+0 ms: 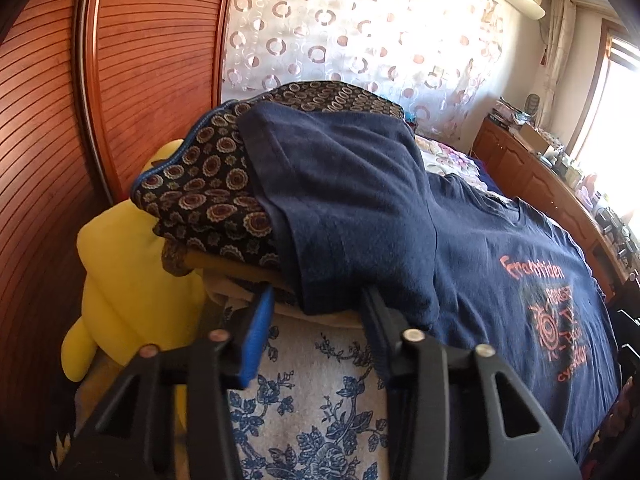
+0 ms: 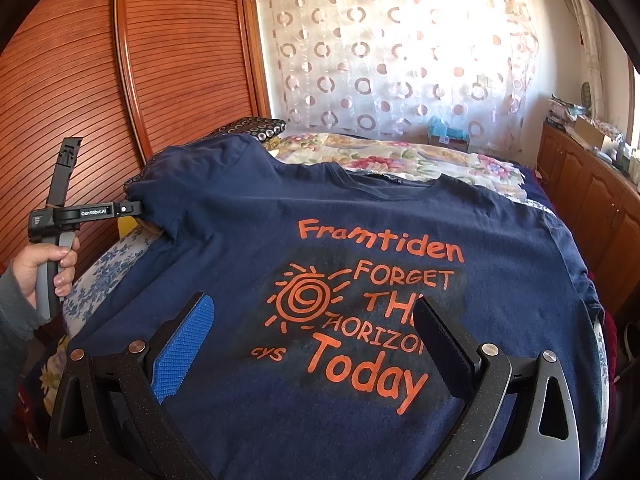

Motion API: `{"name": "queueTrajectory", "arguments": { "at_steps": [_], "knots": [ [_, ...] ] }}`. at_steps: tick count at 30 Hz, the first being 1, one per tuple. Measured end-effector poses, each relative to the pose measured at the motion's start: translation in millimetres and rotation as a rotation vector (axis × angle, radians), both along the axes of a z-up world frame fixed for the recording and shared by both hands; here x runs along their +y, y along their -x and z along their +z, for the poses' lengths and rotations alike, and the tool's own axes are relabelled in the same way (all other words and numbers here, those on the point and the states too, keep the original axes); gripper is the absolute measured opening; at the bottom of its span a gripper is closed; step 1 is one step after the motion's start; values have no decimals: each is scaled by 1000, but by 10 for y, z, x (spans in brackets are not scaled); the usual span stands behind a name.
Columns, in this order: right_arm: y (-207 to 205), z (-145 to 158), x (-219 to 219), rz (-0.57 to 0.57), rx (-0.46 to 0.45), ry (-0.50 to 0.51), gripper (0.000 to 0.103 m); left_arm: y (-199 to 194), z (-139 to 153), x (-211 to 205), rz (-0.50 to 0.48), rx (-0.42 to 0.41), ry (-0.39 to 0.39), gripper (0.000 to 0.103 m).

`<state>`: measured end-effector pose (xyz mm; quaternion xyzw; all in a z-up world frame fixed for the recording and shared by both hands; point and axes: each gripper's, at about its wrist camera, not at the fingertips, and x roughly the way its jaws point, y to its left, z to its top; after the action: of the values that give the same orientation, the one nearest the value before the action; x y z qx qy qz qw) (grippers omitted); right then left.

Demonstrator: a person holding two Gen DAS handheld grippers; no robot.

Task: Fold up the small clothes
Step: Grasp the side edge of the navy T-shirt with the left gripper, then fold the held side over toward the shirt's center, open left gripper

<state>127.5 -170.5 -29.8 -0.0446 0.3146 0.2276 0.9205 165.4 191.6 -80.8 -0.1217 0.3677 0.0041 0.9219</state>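
A navy T-shirt (image 2: 248, 240) with orange print lies face up on the bed. It also shows in the left wrist view (image 1: 500, 240). Its left sleeve (image 1: 352, 208) drapes up over a dark patterned pillow (image 1: 208, 184). My left gripper (image 1: 316, 304) is open, its jaws on either side of the sleeve's hem, and it shows from the side in the right wrist view (image 2: 132, 209). My right gripper (image 2: 316, 320) is open and empty, hovering above the shirt's lower chest over the print.
A yellow plush toy (image 1: 120, 276) sits left of the pillow, against the wooden wardrobe doors (image 1: 48, 140). A blue floral sheet (image 1: 308, 400) covers the bed edge. A floral quilt (image 2: 400, 160) lies beyond the shirt. Wooden cabinets (image 2: 592, 192) stand at right.
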Motion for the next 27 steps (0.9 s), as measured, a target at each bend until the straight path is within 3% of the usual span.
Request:
{"name": "queueTrajectory", "arguments": {
  "at_steps": [5, 7, 9, 16, 17, 19, 21, 27],
  "knots": [
    [-4, 1, 15, -1, 6, 0, 101, -44, -22, 47, -27, 22, 29, 33],
    [-5, -1, 13, 0, 4, 1, 101, -72, -31, 91, -20, 32, 40, 45],
    [-9, -8, 11, -1, 4, 1, 101, -92, -40, 120, -20, 40, 47, 48],
    [-8, -17, 17, -3, 12, 4, 101, -73, -54, 170, -55, 7, 86, 48],
    [-23, -19, 17, -3, 15, 5, 101, -54, -68, 176, -73, -1, 109, 45],
    [-39, -28, 16, -3, 18, 9, 101, -39, -94, 182, -106, 4, 160, 22],
    [-52, -37, 11, -4, 21, 10, 101, -2, -69, 149, -106, -5, 142, 8],
    [-83, -24, -37, -12, 23, 6, 101, 172, 236, -27, -103, -88, 59, 2]
  ]
}}
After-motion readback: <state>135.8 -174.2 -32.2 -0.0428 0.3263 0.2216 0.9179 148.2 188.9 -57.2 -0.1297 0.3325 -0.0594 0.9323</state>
